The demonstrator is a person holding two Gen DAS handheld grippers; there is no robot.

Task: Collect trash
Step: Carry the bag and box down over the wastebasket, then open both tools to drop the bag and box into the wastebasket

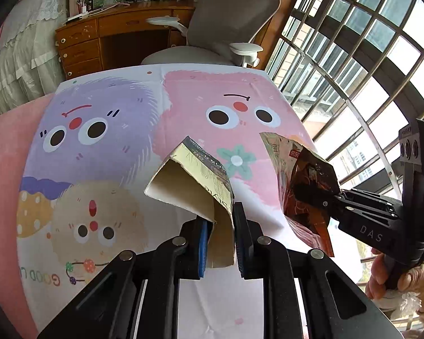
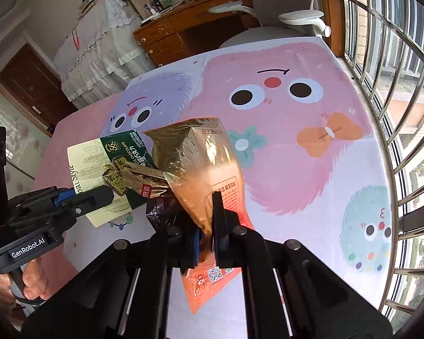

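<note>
**Above the cartoon cloth, two grips that could both let go**

Over the tablecloth (image 1: 104, 147), both pieces of trash are airborne, and neither hold looks generous. The left gripper (image 1: 220, 234) is clenched on the flattened chocolate box (image 1: 189, 186), pinching only its lower corner at 6 o'clock of the left wrist view; the rest fans up towards 11 o'clock, a long lever on a small bite. A quick swing could twist that card out between the blue pads.

At 3 o'clock in that view, the right gripper (image 1: 319, 195) grasps the crinkled foil snack bag (image 1: 299, 186). From its own camera, the right gripper (image 2: 207, 226) bites the bag (image 2: 200, 163) low down, with an orange tail dangling towards 6 o'clock. Slick foil, thin fold: it may slide free.

Box and bag sit just beside each other, perhaps touching, so crossing paths could snag one on the other. No bin shows in either view, so the carry may be long.
</note>
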